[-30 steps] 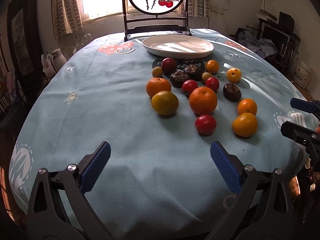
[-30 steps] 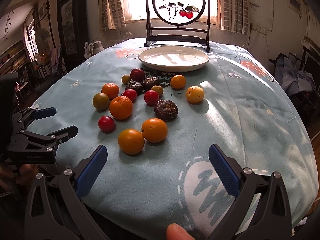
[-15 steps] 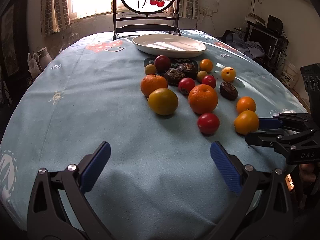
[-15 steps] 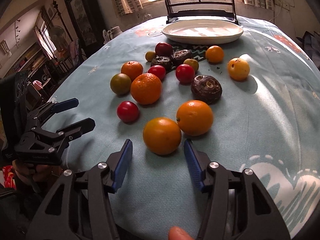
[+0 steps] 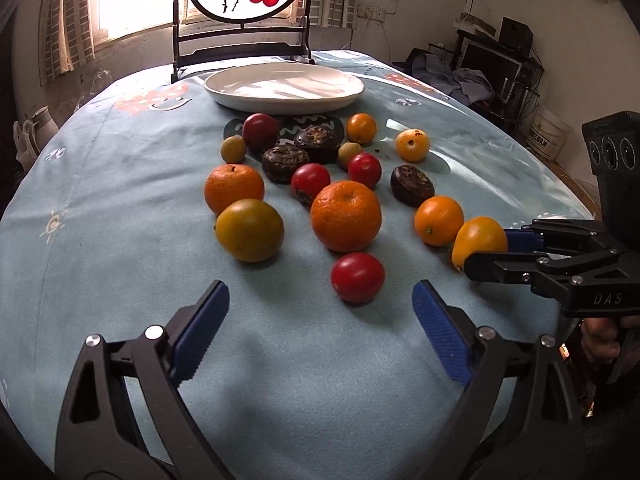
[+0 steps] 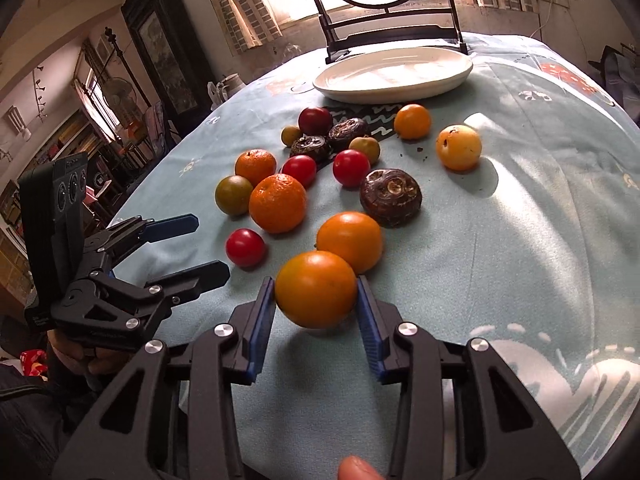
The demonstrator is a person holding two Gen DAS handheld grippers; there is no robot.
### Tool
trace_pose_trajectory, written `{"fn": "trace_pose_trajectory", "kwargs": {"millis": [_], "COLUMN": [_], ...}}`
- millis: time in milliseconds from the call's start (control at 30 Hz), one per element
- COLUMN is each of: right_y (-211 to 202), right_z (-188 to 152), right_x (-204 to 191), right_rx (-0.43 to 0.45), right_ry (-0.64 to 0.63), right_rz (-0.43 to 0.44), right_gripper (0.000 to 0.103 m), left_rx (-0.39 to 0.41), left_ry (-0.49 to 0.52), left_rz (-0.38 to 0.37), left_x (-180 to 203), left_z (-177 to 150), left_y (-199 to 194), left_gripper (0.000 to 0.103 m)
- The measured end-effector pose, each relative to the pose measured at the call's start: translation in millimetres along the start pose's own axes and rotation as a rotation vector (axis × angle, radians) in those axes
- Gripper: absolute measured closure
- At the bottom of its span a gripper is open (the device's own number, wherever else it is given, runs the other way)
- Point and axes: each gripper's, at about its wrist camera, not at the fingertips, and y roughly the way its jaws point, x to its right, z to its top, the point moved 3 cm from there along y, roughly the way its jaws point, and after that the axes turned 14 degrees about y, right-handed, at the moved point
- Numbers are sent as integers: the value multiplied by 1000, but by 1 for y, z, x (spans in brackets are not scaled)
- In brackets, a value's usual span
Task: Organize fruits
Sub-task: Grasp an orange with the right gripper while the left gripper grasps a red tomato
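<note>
Contact is made on both sides of the round orange-yellow fruit (image 6: 315, 289) by the closed right gripper (image 6: 316, 312), with the white oval plate (image 6: 394, 73) lying straight ahead, while the left gripper (image 5: 320, 336) is held wide open and empty.

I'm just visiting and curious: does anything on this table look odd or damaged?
Yes: the yellow fruit right of the pile has a dark blemish on top, and dark crumbs lie on the tablecloth beside it. The white plate holds nothing.

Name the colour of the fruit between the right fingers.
Orange fruit, clearest in the right wrist view.
</note>
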Motion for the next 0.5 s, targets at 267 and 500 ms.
{"fn": "trace_pose_trajectory", "kwargs": {"millis": [267, 500], "right_y": [-2, -3], "right_z": [-1, -1], "right_x": [18, 23], "right_rx": [-2, -4], "right_ry": [39, 42], "right_rz": [6, 25], "right_gripper": [62, 62], "left_rx": [-64, -94], "left_ry": [-12, 33], "left_rz": [-48, -6], "left_x": [10, 17], "left_z": [12, 13], "left_y": [23, 28], "left_gripper": [40, 57]}}
